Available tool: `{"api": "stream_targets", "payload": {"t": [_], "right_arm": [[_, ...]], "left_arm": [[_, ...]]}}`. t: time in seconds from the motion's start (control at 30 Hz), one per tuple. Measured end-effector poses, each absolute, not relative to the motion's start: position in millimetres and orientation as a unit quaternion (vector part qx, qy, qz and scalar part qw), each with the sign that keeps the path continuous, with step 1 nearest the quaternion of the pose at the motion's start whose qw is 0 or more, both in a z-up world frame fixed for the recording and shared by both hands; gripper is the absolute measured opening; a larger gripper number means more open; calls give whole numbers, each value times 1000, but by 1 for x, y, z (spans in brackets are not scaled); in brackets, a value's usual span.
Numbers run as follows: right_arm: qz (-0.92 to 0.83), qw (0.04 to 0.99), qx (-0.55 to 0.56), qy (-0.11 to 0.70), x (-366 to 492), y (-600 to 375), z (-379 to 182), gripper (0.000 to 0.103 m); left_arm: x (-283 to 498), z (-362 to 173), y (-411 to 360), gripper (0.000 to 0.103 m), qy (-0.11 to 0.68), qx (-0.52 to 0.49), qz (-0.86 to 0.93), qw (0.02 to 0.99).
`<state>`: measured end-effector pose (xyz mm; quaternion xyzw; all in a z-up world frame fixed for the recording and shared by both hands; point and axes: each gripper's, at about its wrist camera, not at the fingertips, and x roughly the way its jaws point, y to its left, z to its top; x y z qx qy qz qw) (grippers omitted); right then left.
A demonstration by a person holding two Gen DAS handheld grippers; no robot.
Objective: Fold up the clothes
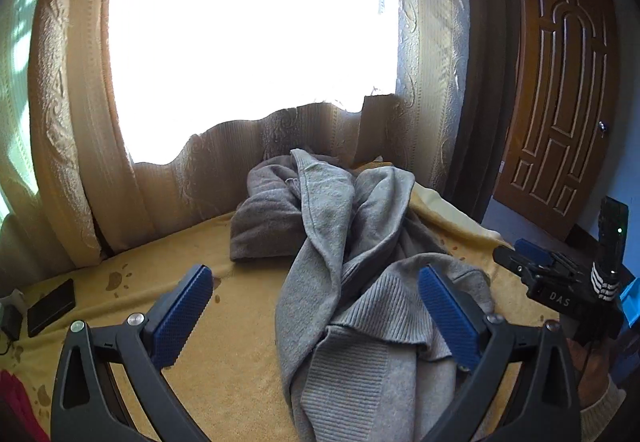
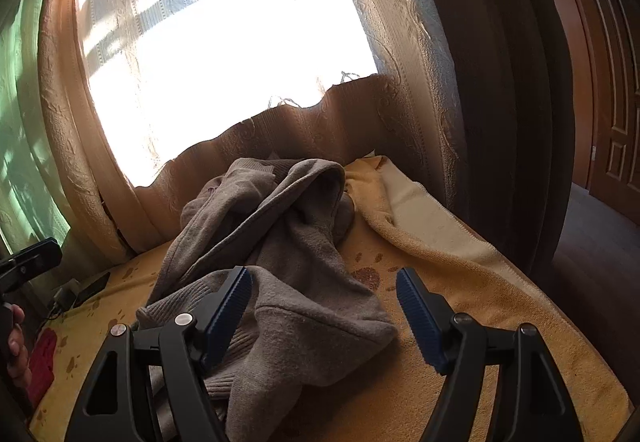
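A grey knitted sweater [image 1: 340, 242] lies crumpled in a heap on the yellow blanket [image 1: 224, 322] of a bed. My left gripper [image 1: 316, 282] is open just above its near end, the blue pads spread wide with nothing between them. In the right wrist view the same sweater [image 2: 280, 242] looks brownish and fills the middle. My right gripper [image 2: 324, 286] is open over its near right corner, holding nothing. The right gripper [image 1: 560, 282] also shows at the right edge of the left wrist view, its state unclear from there.
Patterned curtains [image 1: 72, 122] and a bright window stand right behind the bed. A black phone [image 1: 52, 306] and a charger lie at the left edge, near a red cloth [image 2: 42, 358]. A wooden door [image 1: 560, 102] is at the right. A cream towel [image 2: 420, 210] lies along the bed's right side.
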<state>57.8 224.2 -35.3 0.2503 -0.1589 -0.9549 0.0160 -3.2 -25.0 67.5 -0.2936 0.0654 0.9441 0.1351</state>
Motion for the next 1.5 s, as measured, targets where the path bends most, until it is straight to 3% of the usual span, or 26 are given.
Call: {"api": "stream_targets", "payload": {"t": [0.3, 0.33, 0.4, 0.43, 0.47, 0.73, 0.8, 0.87, 0.93, 1.1, 1.2, 1.23, 1.27, 1.37, 1.43, 1.5], "right_arm": [[-946, -11, 261, -192, 59, 252, -52, 77], [-945, -6, 263, -194, 58, 251, -53, 77], [-943, 3, 268, -198, 57, 250, -53, 77], [-942, 8, 270, -201, 57, 250, -54, 77], [-941, 13, 272, -203, 56, 250, -54, 77], [-931, 31, 278, -234, 56, 256, -55, 77], [-930, 33, 278, -236, 57, 256, -54, 77], [-930, 36, 279, -235, 57, 255, -54, 77], [-930, 40, 281, -233, 57, 253, -54, 77], [-930, 43, 284, -231, 57, 251, -55, 77], [-929, 42, 285, -231, 57, 251, -55, 77], [-929, 42, 285, -231, 56, 252, -56, 77], [-929, 42, 285, -231, 56, 252, -56, 77], [-931, 39, 284, -227, 57, 251, -55, 77], [-933, 35, 281, -220, 58, 250, -54, 77], [-936, 31, 276, -214, 59, 250, -53, 77]], "left_arm": [[-85, 39, 67, 100, 183, -338, 893, 233], [-93, 35, 77, 92, 193, -343, 886, 243], [-108, 23, 92, 67, 208, -359, 871, 263], [-116, 17, 95, 37, 203, -377, 860, 278], [-124, 10, 98, 19, 198, -394, 849, 292], [-154, -3, 107, 19, 163, -411, 839, 316], [-156, 3, 113, 36, 167, -403, 841, 319], [-155, 9, 120, 71, 193, -379, 854, 301], [-156, 10, 125, 80, 217, -363, 860, 285], [-169, -6, 135, 80, 248, -377, 853, 262], [-177, -23, 139, 78, 264, -399, 844, 243], [-178, -24, 135, 69, 249, -405, 846, 243], [-180, -24, 132, 51, 234, -411, 847, 244], [-184, -24, 121, 29, 190, -428, 850, 243], [-186, -24, 114, 19, 160, -439, 850, 243], [-188, -23, 105, 16, 125, -447, 851, 245]]}}
